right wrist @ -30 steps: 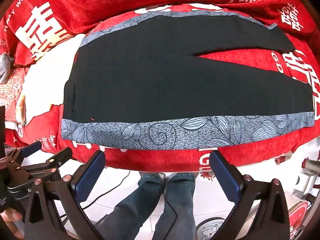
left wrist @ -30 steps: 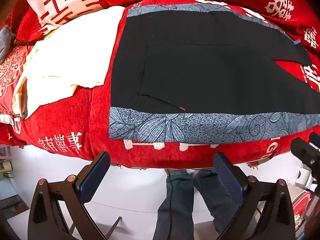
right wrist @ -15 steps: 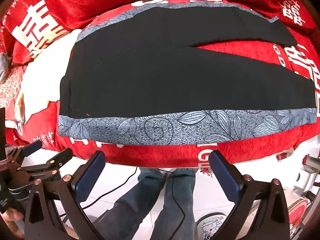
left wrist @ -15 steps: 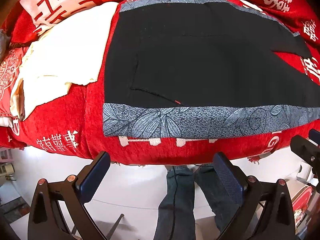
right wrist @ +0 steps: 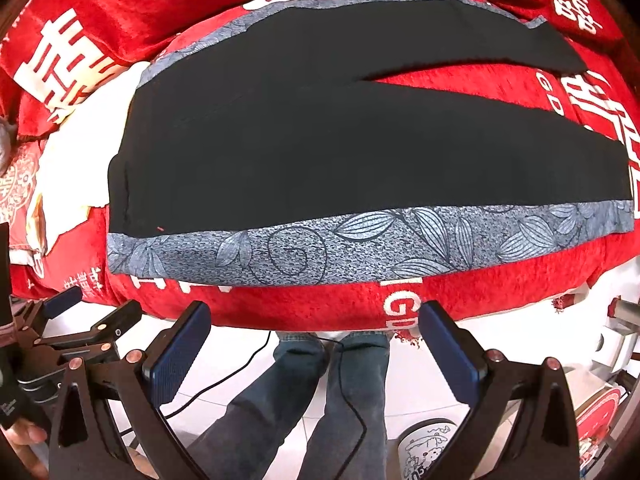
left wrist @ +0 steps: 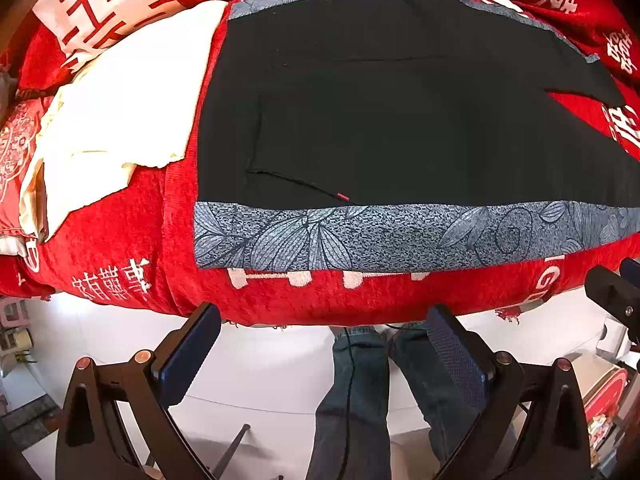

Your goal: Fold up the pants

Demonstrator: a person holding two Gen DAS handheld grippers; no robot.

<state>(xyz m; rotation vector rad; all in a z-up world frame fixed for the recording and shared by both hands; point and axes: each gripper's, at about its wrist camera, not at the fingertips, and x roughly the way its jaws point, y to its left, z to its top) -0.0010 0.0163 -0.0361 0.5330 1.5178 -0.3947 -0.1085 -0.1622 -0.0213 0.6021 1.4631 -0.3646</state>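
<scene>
Left wrist view: left hand-held gripper (left wrist: 320, 356) released, jaws wide, short of the bed's near edge; black pants (left wrist: 400, 112) spread flat on the red bedspread (left wrist: 120, 240), waistband at left; cream cloth (left wrist: 120, 112) just left of them.

Right wrist view: right hand-held gripper (right wrist: 316, 356) released, empty, off the near edge; pants (right wrist: 320, 148) flat, legs splayed rightward, grey floral side stripe (right wrist: 360, 244) nearest.
</scene>
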